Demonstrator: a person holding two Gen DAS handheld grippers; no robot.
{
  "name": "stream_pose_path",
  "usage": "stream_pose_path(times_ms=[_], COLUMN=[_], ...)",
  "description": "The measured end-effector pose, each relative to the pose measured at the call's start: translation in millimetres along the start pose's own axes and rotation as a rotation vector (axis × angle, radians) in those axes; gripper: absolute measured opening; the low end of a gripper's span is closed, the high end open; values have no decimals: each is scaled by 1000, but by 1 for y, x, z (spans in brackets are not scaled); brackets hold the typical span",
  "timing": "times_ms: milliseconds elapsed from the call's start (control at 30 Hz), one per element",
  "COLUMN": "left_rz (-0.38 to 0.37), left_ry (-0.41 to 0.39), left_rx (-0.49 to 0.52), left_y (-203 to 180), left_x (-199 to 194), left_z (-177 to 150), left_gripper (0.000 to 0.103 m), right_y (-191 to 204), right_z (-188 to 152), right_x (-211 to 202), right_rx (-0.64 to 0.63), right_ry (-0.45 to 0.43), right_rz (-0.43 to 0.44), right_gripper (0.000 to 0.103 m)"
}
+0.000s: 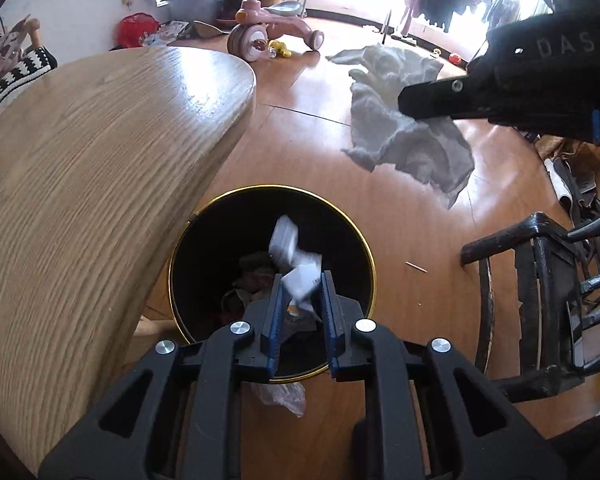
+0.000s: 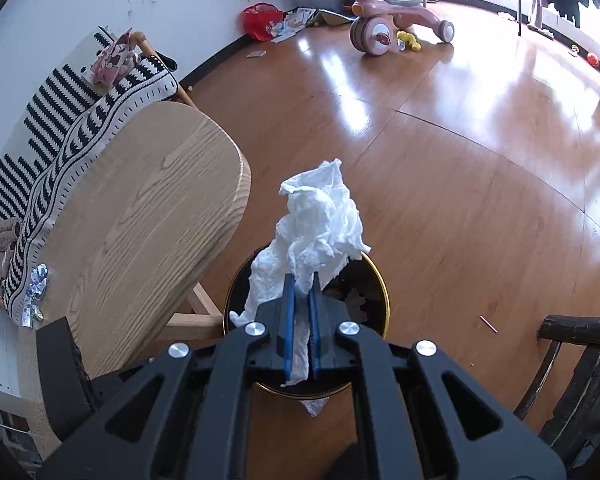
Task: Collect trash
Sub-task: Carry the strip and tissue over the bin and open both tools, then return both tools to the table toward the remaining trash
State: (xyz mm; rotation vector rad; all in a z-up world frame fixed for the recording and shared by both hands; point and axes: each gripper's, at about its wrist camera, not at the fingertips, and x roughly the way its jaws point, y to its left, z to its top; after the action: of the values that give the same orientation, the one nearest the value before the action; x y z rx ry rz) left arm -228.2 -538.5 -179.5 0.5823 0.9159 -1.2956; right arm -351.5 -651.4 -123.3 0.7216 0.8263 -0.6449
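A black trash bin with a gold rim point(image 1: 370, 256) stands on the wood floor beside the table; it also shows in the right wrist view point(image 2: 385, 300). My left gripper point(image 1: 302, 280) hangs over the bin, jaws slightly apart, with crumpled white paper point(image 1: 290, 256) between and beyond its tips, apparently loose over the bin. My right gripper point(image 2: 302, 280) is shut on a large crumpled white tissue point(image 2: 320, 220) and holds it above the bin. In the left wrist view the right gripper point(image 1: 412, 104) shows at upper right with the tissue point(image 1: 404, 128) hanging from it.
A light wood table point(image 1: 80, 184) is at left, with foil wrappers point(image 2: 36, 284) near its far side. A dark wooden chair point(image 1: 540, 300) stands at right. A pink tricycle point(image 2: 380, 20) and a red bag point(image 2: 262, 20) are at the far wall. A small stick point(image 2: 488, 324) lies on the floor.
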Motion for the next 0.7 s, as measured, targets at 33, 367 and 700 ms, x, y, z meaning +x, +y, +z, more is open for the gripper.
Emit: stream_pose_path(times_ms=[33, 367, 700], left_rz=[-8, -46, -57], left_ry=[-1, -27, -89], left_rx=[-1, 40, 11], left_y=[0, -7, 6], left_x=[-1, -25, -73], left_z=[0, -3, -6], left_gripper=[26, 63, 74], right_y=[1, 7, 27], right_z=[0, 0, 3], right_x=[1, 22, 23], right_rx=[-1, 2, -9], right_ry=[3, 57, 35], right_rz=[-3, -2, -28], right_gripper=[7, 7, 58])
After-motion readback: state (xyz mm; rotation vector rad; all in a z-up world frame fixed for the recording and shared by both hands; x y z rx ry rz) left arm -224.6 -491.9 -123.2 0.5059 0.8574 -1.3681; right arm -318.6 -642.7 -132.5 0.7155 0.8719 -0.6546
